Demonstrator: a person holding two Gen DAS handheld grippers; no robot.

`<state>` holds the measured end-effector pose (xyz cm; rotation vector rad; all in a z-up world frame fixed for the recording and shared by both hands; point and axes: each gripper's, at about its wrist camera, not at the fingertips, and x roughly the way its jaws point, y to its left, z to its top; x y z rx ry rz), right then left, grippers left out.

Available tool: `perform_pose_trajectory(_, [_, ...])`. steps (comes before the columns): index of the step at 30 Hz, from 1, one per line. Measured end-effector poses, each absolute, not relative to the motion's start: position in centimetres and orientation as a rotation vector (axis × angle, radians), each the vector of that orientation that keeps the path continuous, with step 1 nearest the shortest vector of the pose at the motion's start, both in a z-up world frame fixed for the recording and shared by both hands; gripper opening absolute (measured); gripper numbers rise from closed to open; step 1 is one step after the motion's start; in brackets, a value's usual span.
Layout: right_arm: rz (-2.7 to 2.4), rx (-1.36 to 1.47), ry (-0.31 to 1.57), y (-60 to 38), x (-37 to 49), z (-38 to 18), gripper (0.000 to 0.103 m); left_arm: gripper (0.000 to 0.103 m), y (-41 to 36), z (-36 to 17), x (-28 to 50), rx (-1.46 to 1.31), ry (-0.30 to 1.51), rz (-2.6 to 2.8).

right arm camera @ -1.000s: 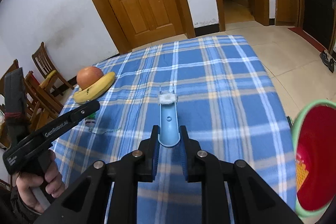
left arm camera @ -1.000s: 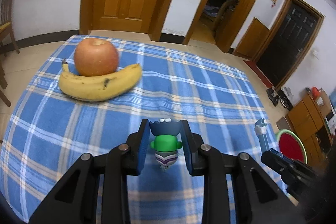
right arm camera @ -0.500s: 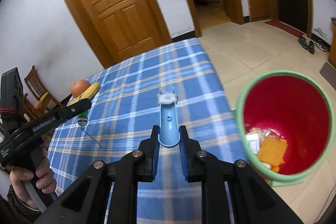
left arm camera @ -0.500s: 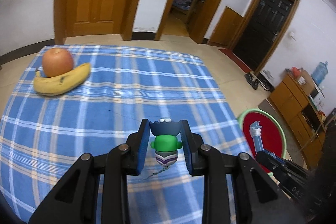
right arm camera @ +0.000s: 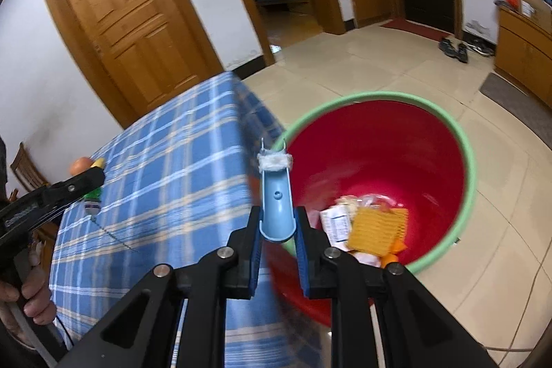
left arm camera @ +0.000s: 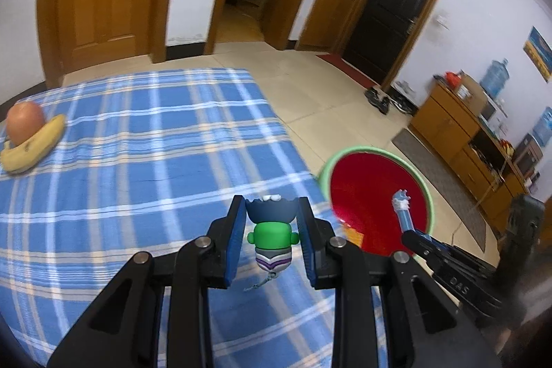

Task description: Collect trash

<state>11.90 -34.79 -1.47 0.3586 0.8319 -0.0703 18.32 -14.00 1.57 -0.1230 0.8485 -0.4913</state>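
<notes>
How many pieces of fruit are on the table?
2: an apple and a banana lying against it, at the far left of the checked tablecloth. Others may be out of view.

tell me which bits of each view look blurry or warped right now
Left wrist view: door frames bow from fisheye, tablecloth and bin rim smeared, left gripper and toy figure sharp. Right wrist view: tablecloth edge and bin's near wall streaked, blue plastic piece crisp.

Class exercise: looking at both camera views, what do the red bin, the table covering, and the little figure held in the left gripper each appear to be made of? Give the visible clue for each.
Red bin: probably moulded plastic; smooth, slightly glossy wall, green rolled rim.
Table covering: woven cloth, matte; blue plaid pattern, drapes over the table edge.
Little figure in the left gripper: likely soft plastic or rubber; smooth, solid-coloured moulded parts. Which of the two is unclear.
</notes>
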Motion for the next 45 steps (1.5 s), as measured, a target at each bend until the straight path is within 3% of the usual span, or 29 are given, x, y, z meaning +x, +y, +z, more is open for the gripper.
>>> perform_pose_trajectory(8, [-0.151, 0.417, 0.849, -39.2, 11.1, -3.3, 0.021, 0.030, -18.6, 1.8, 18.2, -0.075, 0.854, -0.569])
perform_pose_trajectory(13, [-0.169, 0.450, 0.852, -40.5, 10.6, -4.3, 0.038, 0.030, -21.2, 1.8, 18.8, -0.057, 0.848, -0.615])
perform_pose_trajectory(26, [-0.207, 0.451, 0.843, -42.1, 9.1, -4.9, 0.039, 0.030, -27.9, -1.2, 19.9, -0.011, 0.894, -0.717])
perform_pose_trajectory(31, [-0.209, 0.452, 0.844, -42.3, 9.1, -5.0, 0.041, 0.041, -28.3, -1.4, 20.0, 0.000, 0.899, -0.716])
perform_pose_trajectory(38, [-0.209, 0.432, 0.844, -41.5, 9.2, -4.6, 0.047, 0.041, -27.0, -1.0, 19.9, -0.006, 0.900, -0.682])
perform_pose_trajectory(45, [-0.192, 0.405, 0.820, -39.9, 9.0, -3.2, 0.062, 0.043, -24.7, 0.0, 19.0, -0.011, 0.903, -0.629])
